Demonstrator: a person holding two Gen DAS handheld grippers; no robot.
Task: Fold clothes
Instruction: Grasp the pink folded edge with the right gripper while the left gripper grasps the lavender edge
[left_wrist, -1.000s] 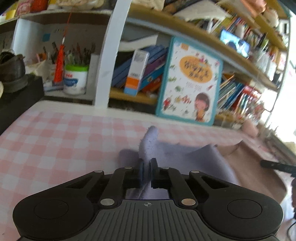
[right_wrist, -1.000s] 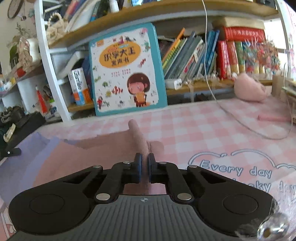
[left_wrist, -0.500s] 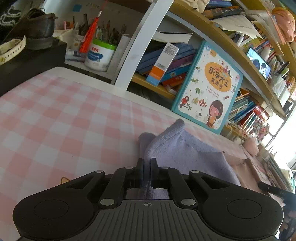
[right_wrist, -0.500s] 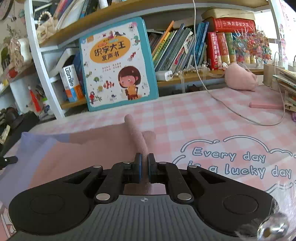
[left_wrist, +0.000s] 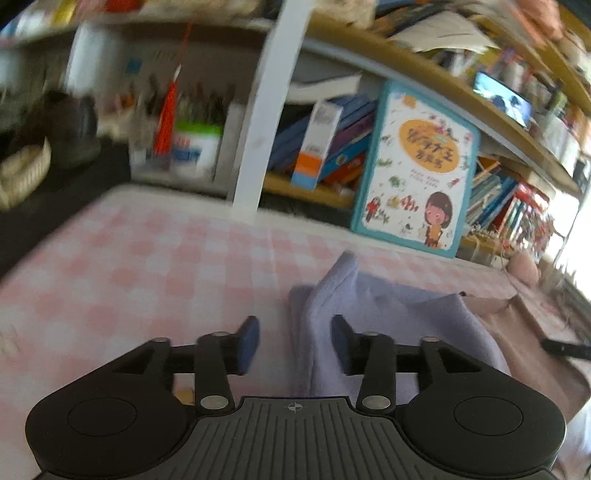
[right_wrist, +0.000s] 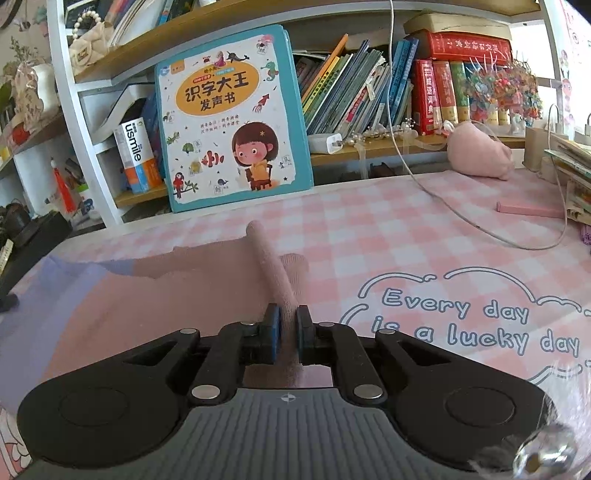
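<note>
Garment (right_wrist: 155, 295), lavender one side and pink the other, lay on checked surface (right_wrist: 369, 236) in front of picture book (right_wrist: 229, 118). Left gripper (left_wrist: 293, 345) was opening, lavender ridge loose between its pads, likely releasing a finished fold. Right gripper (right_wrist: 286, 334) was clamped on pink ridge, pinning that end.
</note>
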